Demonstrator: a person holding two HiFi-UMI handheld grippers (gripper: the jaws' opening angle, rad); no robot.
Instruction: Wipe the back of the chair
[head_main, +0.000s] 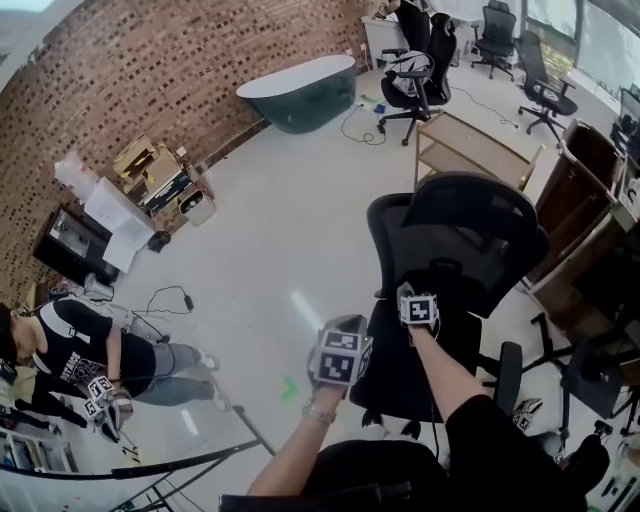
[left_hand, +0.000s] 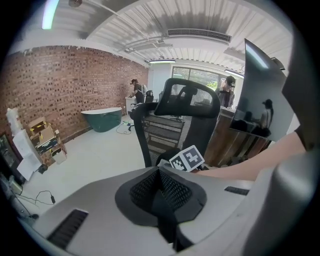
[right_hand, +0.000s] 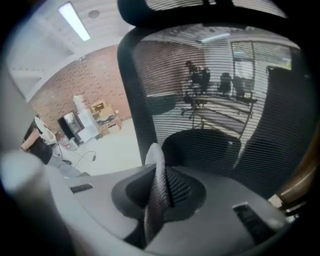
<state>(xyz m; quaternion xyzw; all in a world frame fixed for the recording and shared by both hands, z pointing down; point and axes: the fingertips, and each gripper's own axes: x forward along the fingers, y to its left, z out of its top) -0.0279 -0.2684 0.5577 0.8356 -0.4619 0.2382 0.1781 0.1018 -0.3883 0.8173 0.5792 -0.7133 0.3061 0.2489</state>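
A black mesh office chair (head_main: 465, 240) stands just ahead of me with the rear of its back (right_hand: 210, 100) turned to me. My right gripper (head_main: 416, 296) is close up against the lower back of the chair, and its jaws (right_hand: 157, 170) are shut with a pale edge at the tip. No cloth shows clearly between them. My left gripper (head_main: 345, 330) hangs to the left of the chair, a little behind the right one. Its dark jaws (left_hand: 162, 192) are shut on nothing. The left gripper view shows the whole chair (left_hand: 185, 110) and the right gripper's marker cube (left_hand: 187, 159).
A person (head_main: 80, 360) sits on the floor at lower left, holding grippers. A green bathtub (head_main: 300, 90) lies along the brick wall, with boxes (head_main: 150, 175) nearby. More office chairs (head_main: 415, 80) and a wooden table (head_main: 470, 145) stand beyond. Wooden cabinets (head_main: 590, 210) are on the right.
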